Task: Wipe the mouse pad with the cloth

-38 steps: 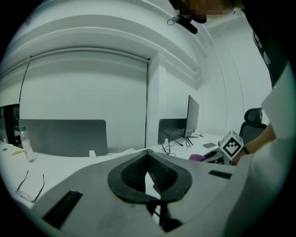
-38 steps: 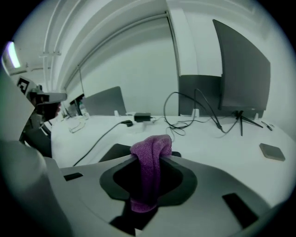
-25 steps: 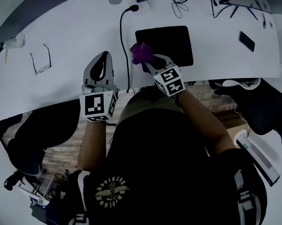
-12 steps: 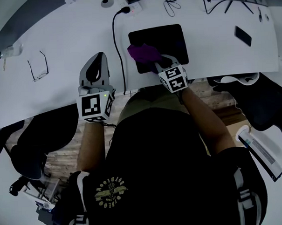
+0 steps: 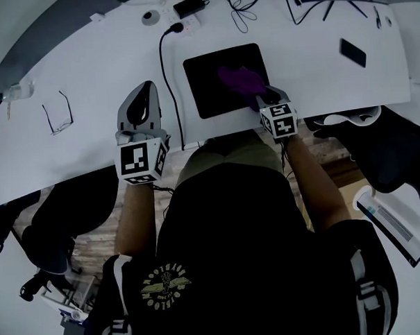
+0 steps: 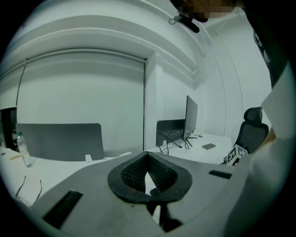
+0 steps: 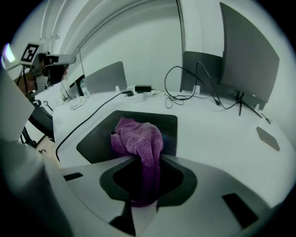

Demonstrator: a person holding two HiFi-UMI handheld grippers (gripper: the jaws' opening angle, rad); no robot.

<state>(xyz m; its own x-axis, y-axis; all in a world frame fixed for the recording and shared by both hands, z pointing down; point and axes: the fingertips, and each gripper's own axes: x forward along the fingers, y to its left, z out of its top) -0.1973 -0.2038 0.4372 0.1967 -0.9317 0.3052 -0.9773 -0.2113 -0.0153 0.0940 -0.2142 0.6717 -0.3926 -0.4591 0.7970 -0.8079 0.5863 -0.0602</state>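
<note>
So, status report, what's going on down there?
Right gripper shut on purple cloth, on the mouse pad. Left gripper shut, empty, aside. Cable beside pad, not on it.

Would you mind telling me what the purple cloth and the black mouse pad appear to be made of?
The cloth looks like soft microfibre or terry: a looped, fuzzy weave that bunches in folds. The mouse pad is possibly a fabric-topped rubber or foam mat: flat, thin, matte black, no glare.

cloth (image 5: 241,79) on mouse pad (image 5: 210,87)

The cloth (image 5: 241,79) hides part of the mouse pad (image 5: 206,87).
</note>
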